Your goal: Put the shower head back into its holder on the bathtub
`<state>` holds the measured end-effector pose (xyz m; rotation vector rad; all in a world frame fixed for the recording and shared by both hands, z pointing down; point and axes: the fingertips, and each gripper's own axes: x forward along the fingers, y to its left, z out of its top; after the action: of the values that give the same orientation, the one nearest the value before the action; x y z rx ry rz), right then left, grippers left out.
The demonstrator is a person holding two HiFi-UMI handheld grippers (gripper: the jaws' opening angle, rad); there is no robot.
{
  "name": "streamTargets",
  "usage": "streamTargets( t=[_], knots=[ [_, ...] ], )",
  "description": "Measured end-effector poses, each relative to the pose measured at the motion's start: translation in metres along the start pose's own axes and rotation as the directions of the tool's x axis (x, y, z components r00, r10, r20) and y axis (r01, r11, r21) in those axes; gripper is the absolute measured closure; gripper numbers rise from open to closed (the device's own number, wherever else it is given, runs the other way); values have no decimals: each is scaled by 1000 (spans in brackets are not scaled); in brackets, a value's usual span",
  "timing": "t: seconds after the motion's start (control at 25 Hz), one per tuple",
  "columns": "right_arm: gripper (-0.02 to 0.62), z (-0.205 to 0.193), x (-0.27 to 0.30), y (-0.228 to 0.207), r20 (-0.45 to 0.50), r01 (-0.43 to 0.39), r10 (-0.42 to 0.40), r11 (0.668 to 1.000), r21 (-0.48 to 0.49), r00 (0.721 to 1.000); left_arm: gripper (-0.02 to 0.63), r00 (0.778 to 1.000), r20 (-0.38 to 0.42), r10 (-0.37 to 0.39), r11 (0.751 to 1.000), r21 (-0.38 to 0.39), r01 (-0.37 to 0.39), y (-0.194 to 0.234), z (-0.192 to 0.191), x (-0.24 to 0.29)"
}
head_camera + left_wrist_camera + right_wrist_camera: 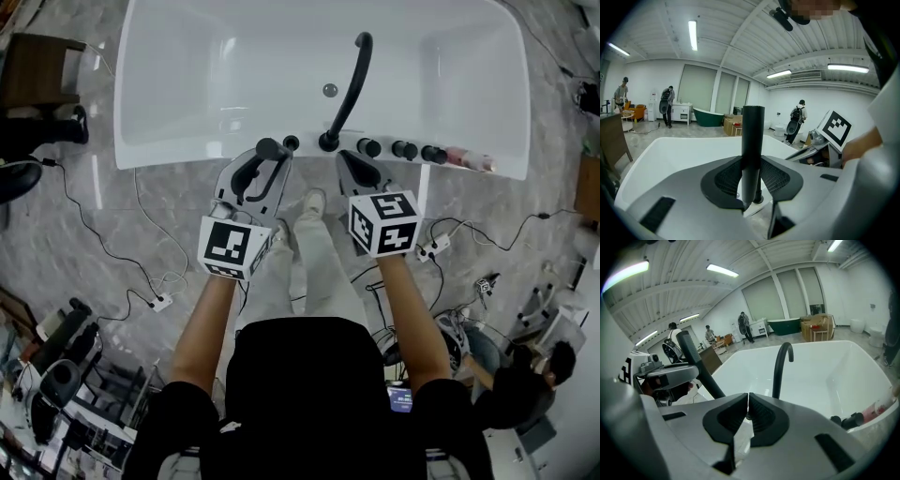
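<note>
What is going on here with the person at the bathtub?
A person stands at a white bathtub with a hand-held gripper in each hand. The left hand-held gripper is clamped on the black shower head and holds it close to the holder on the tub's rim. The shower head is not seated yet. The right hand-held gripper is shut and empty, beside the base of the black faucet.

Wooden chair [37, 61] top left; white power strip [160, 302] on grey marble floor [525, 192]; person [544, 375] lower right.
</note>
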<state>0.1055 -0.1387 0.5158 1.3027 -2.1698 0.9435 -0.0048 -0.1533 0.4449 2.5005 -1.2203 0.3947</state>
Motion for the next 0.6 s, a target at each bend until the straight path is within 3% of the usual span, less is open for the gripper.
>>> streamTargets(
  t=[0.32,0.6],
  knots=[
    [571,-31,27,-19,-60,21,-20,1000,16,998,476,999,-44,29,999,-30,-30,21,-41,20],
    [571,-55,53,-27,-95,15,-12,999,31,995,476,997,-80,9,1000,-23,-11,27,-75,41]
  ],
)
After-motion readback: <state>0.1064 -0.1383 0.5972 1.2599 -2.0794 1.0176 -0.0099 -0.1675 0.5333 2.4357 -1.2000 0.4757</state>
